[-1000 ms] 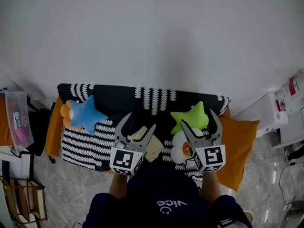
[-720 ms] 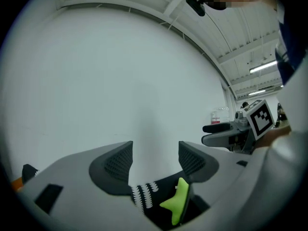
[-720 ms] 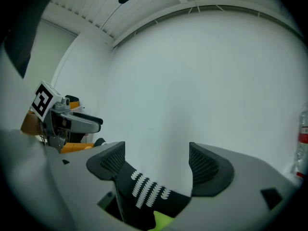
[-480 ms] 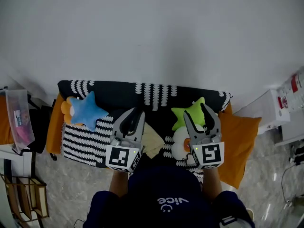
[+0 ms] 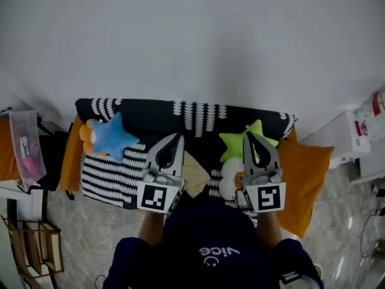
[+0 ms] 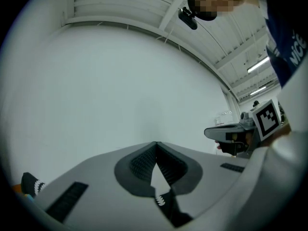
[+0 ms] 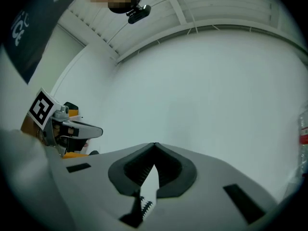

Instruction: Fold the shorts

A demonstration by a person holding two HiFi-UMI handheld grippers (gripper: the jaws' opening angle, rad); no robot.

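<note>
A black-and-white striped cover is spread over a low seat that is set against a plain white wall, which fills the head view from 10 to 2 o'clock. Orange cushions are seen past the cover's edges, one at 3 o'clock and a narrower strip at 9 o'clock. Grey marbled floor is shown at 7 o'clock and at 4 o'clock.

The shorts, a pale beige cloth, lie on the cover near its 6 o'clock edge, between the two grippers and partly hidden by the left one. From the shorts, a blue star plush is found at 10 o'clock, a green star plush at 2 o'clock and a white round plush at 3 o'clock, just beside the right gripper.

The left gripper and the right gripper are held side by side above the cover, both pointed toward the wall at 12 o'clock. Their jaws have just been closing and are pressed together, with nothing between them; only bare wall is seen past the tips.

Open room is left over the cover's dark middle strip at 12 o'clock. The sides are crowded by a clear bin at 9 o'clock, a wooden rack at 8 o'clock and a white unit at 3 o'clock.
</note>
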